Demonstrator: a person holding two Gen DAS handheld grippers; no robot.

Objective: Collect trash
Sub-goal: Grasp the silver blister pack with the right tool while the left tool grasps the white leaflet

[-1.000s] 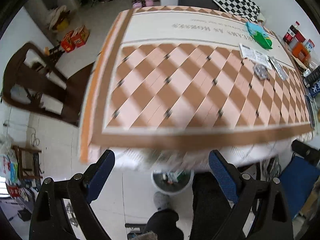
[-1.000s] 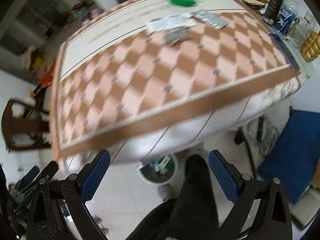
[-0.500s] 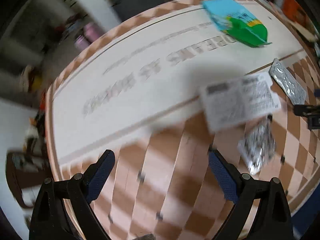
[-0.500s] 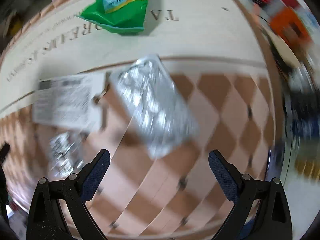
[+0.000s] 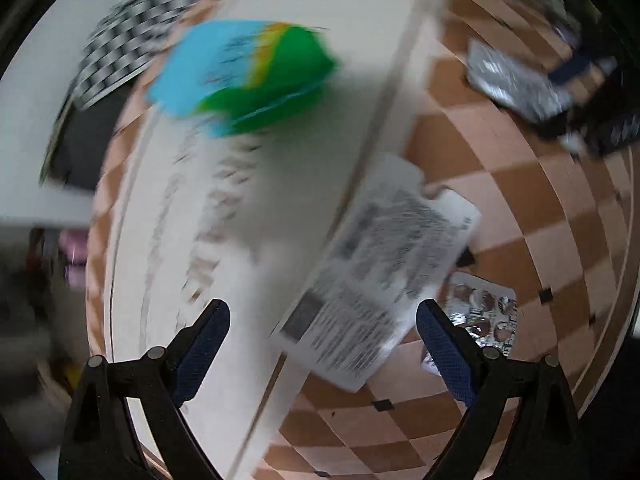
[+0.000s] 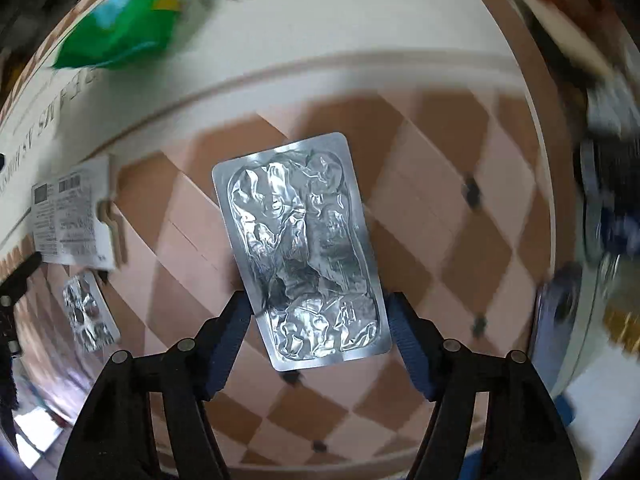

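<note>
A large silver blister pack [image 6: 304, 248] lies flat on the checkered tablecloth [image 6: 440, 208]. My right gripper [image 6: 316, 316] is open with its fingers on either side of the pack's near end. My left gripper [image 5: 324, 336] is open just above a printed white leaflet [image 5: 384, 280]. A smaller blister pack [image 5: 480, 320] lies to the leaflet's right. A blue and green packet [image 5: 248, 76] lies farther off on the cream band. The large blister pack [image 5: 516, 84] also shows at the upper right of the left wrist view. The leaflet [image 6: 72, 216], the small pack [image 6: 88, 316] and the packet [image 6: 128, 28] also show in the right wrist view.
Blurred bottles and boxes [image 6: 608, 208] stand along the table's right edge. A black and white checkered cushion [image 5: 128, 48] lies beyond the far edge. The table's near edge [image 6: 360, 456] runs just under my right gripper.
Both grippers have moved in closer over the table. The right one now straddles the large blister pack and its fingers have narrowed. The left one has dropped toward the leaflet.
</note>
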